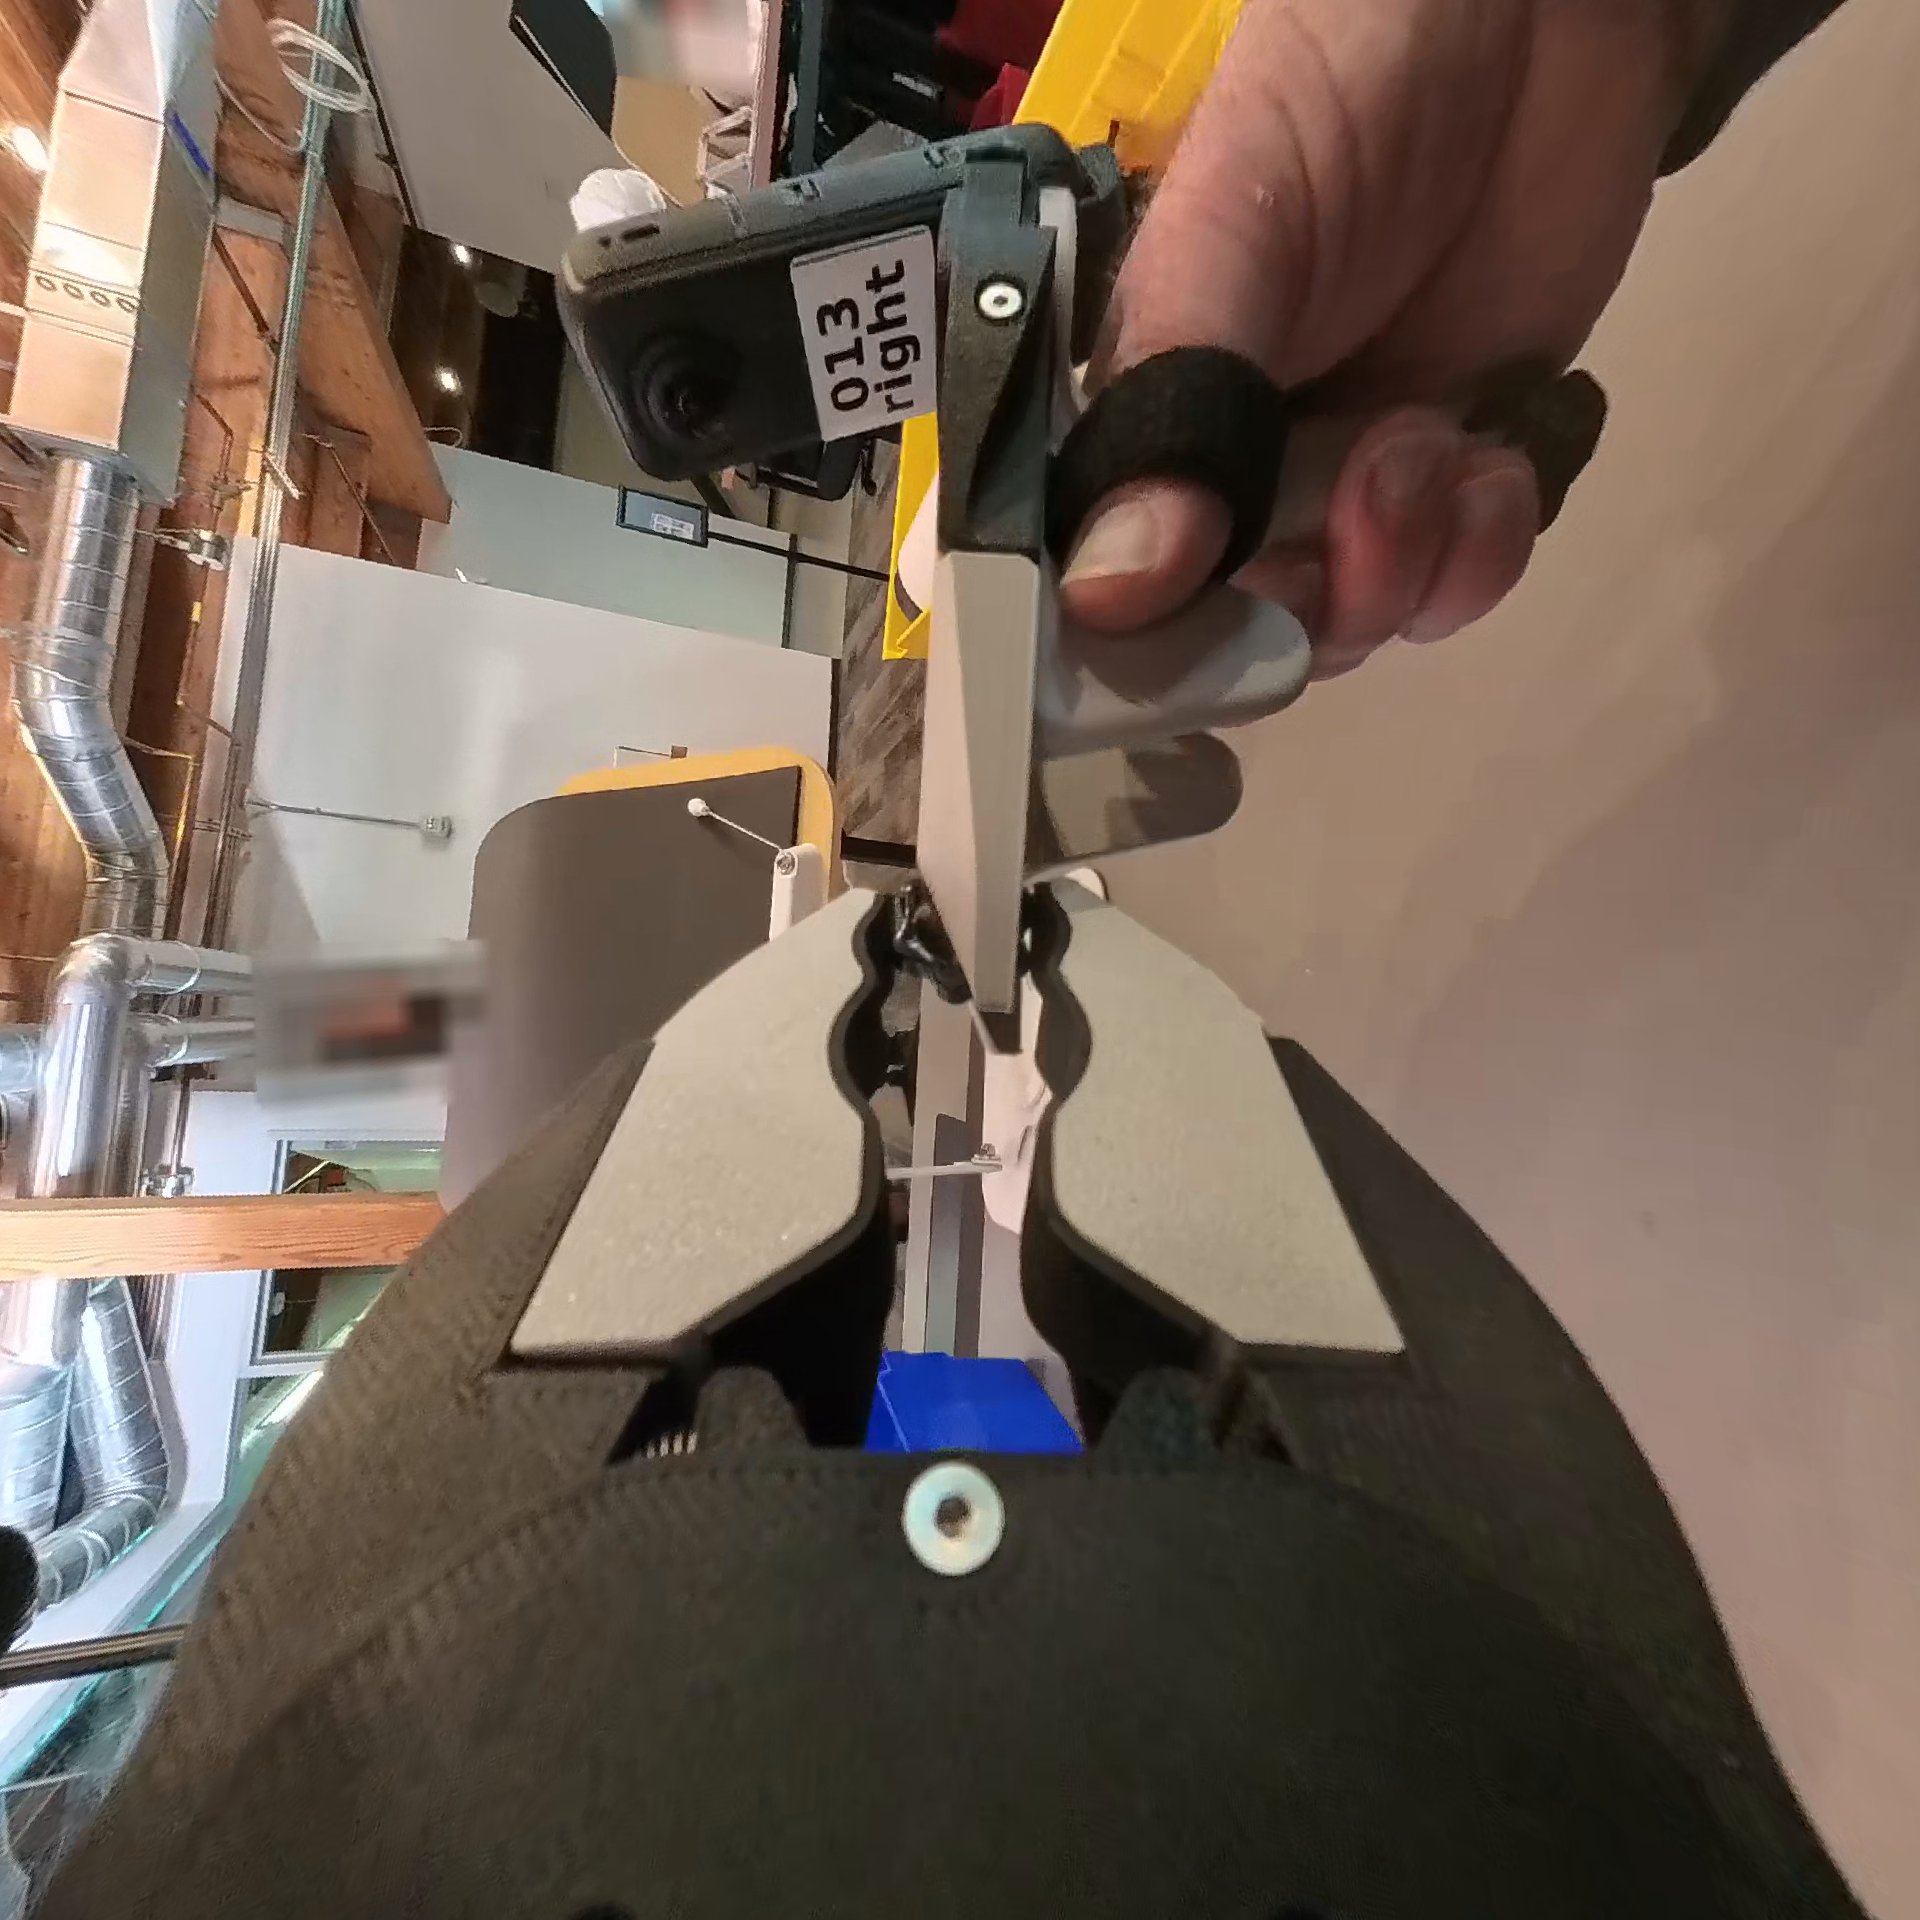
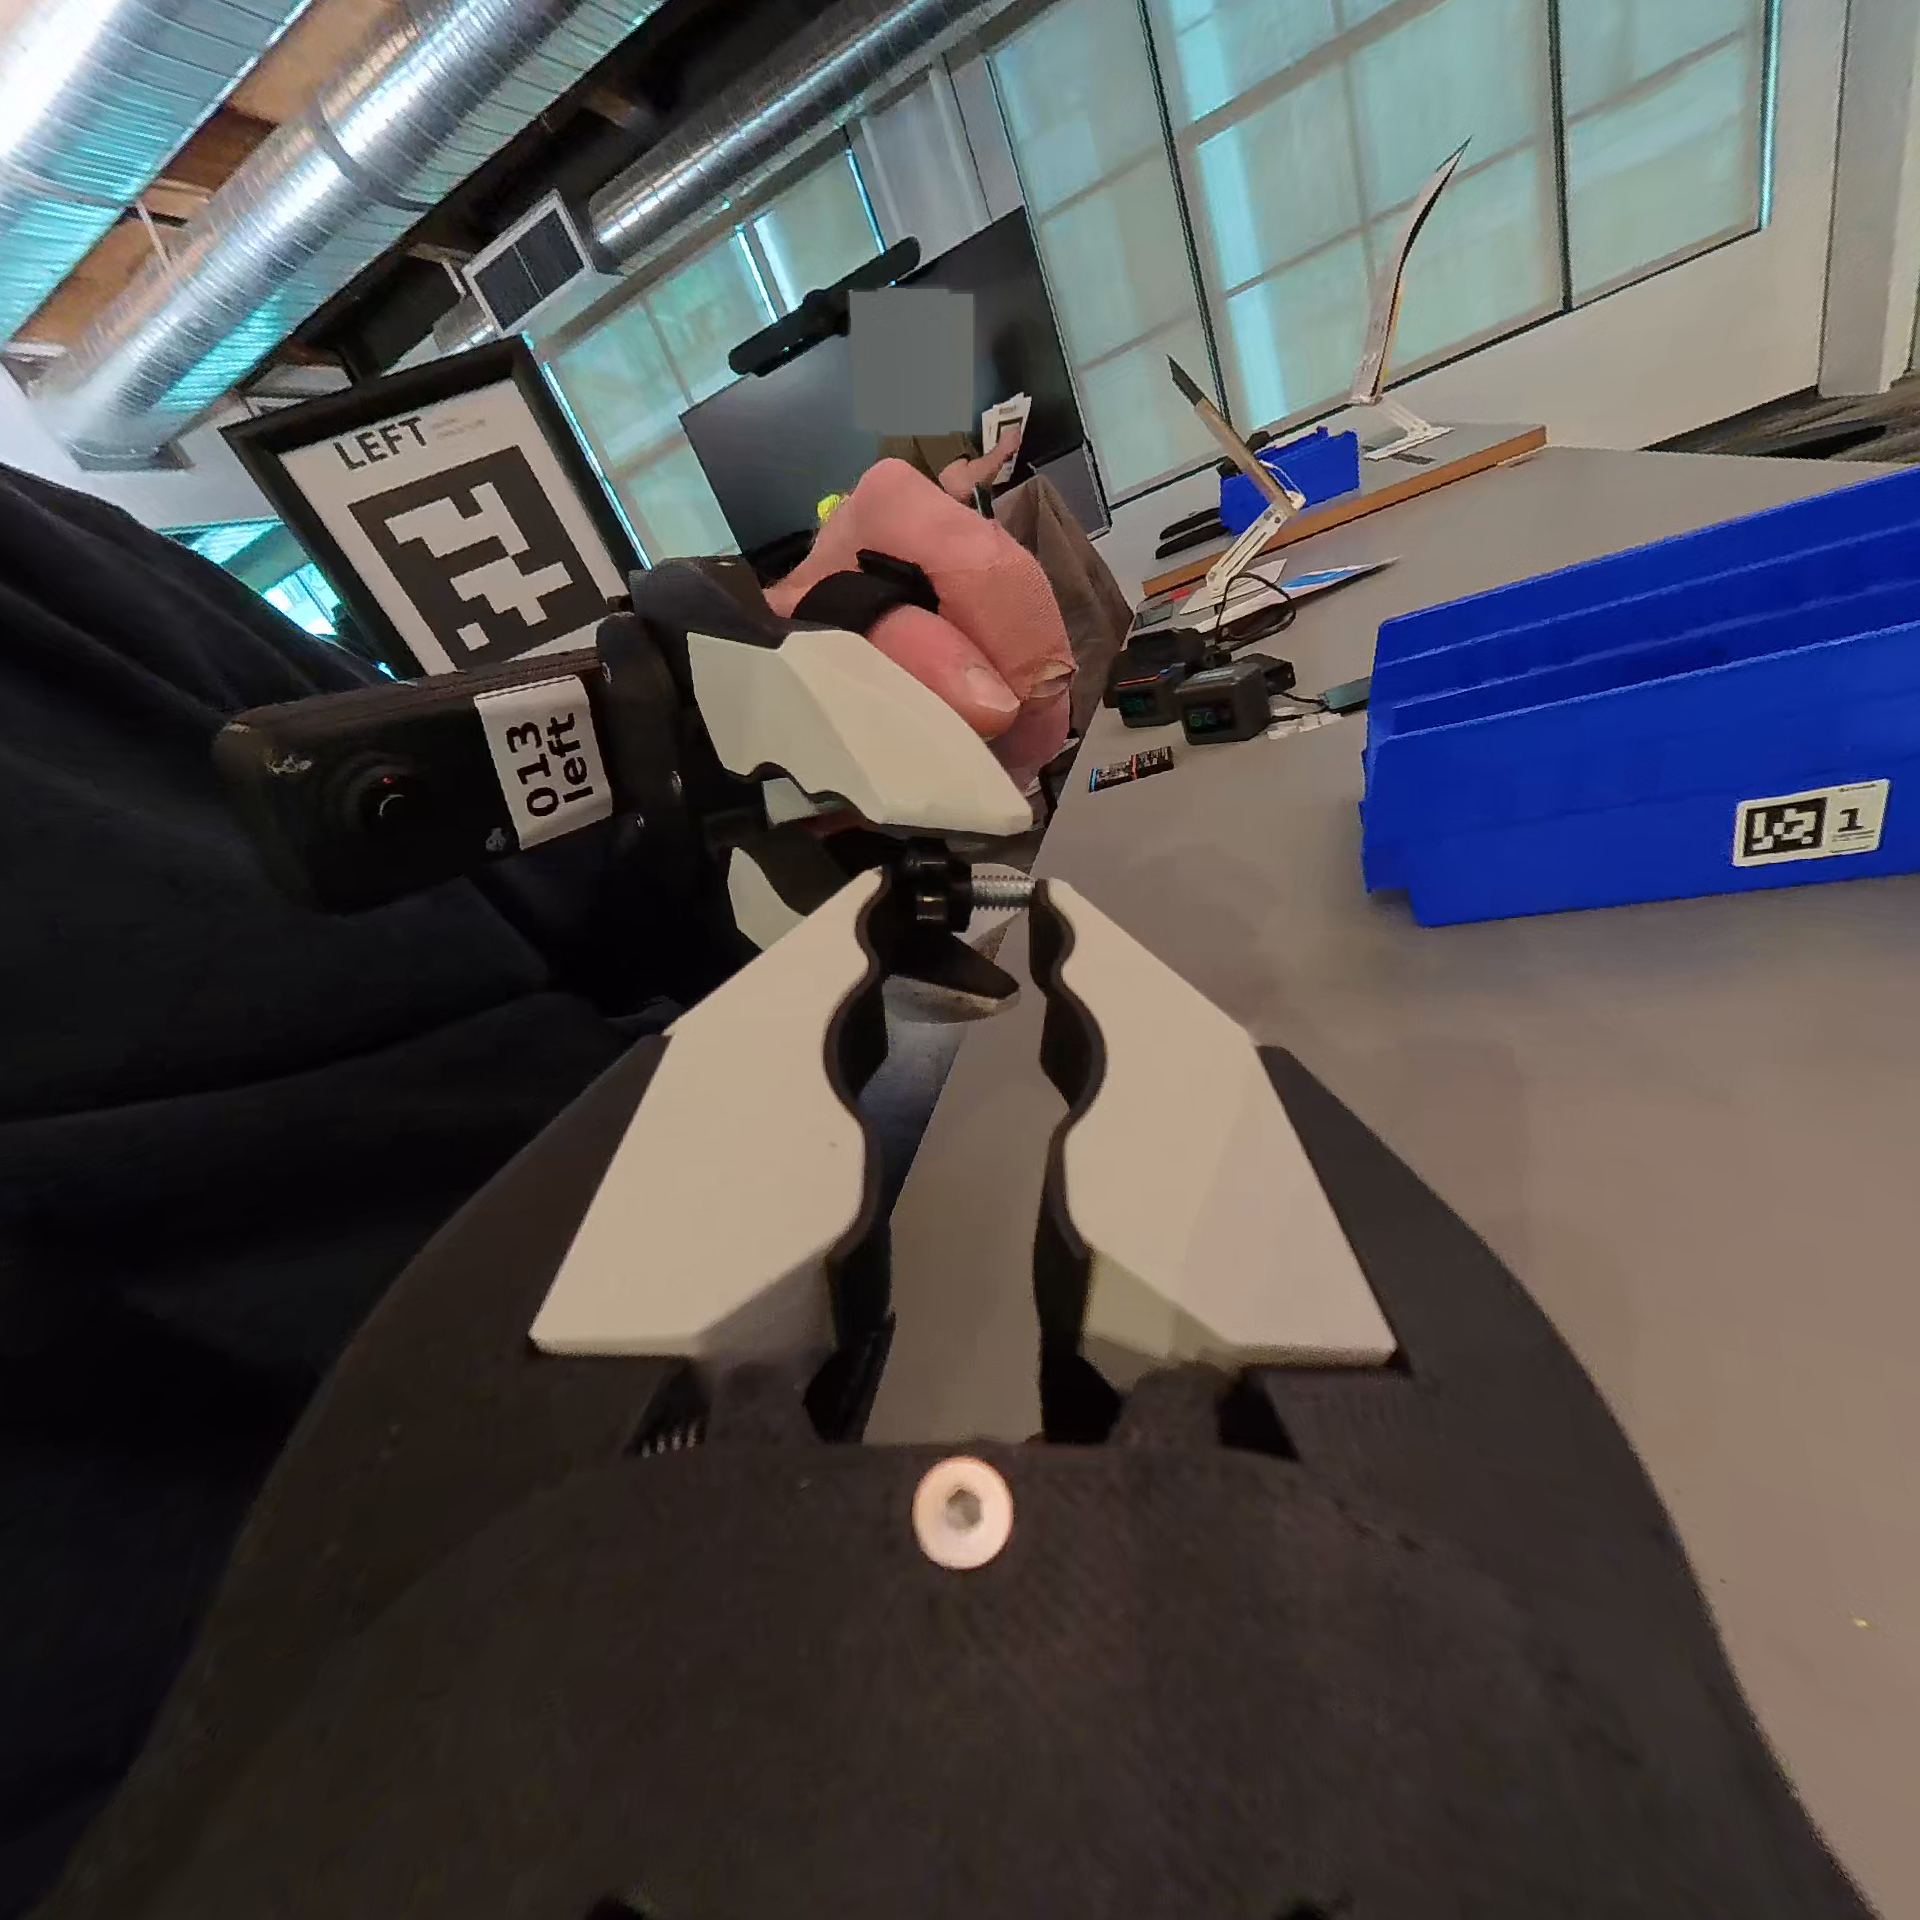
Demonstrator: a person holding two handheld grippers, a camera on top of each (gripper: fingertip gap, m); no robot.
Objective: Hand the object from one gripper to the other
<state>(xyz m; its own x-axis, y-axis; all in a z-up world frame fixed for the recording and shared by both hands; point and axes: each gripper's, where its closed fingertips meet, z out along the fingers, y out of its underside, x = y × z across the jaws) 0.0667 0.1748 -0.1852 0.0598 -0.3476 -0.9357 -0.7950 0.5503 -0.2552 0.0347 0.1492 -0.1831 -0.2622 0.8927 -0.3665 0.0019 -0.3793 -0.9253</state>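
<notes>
Evidently mid-handover: hangs a small thumbscrew [image 2: 940, 894], black ribbed knob on a short bright threaded stem, in the air off the near left edge of the grey bench [image 2: 1455, 1143], well apart from the blue bin [image 2: 1621, 727] on the right. Brings the two claws together tip to tip, crossed at roughly a right angle. Shows the left claw [image 1: 961, 935], in the right wrist view, with one white finger above the knob and the other below, seemingly clamped on it. Shows the right claw [image 2: 956, 896] set partly apart, one tip against the knob and the other at the free end of the stem; cannot tell whether pressing or merely touching. Gives little more in the left wrist view, with only a sliver of black visible beside the edge-on finger of the right claw. Looks light, rigid and hard, so unlikely to bend or crush, but small and apt to twist or squirt out of smooth tips. Looks safer taken across the knob, where the ribs give bite, than end to end along the stem, where the rounded thread tip offers almost no seat. Calls for a firm squeeze from the receiving claw before any release by the other, with open air beneath.
</notes>
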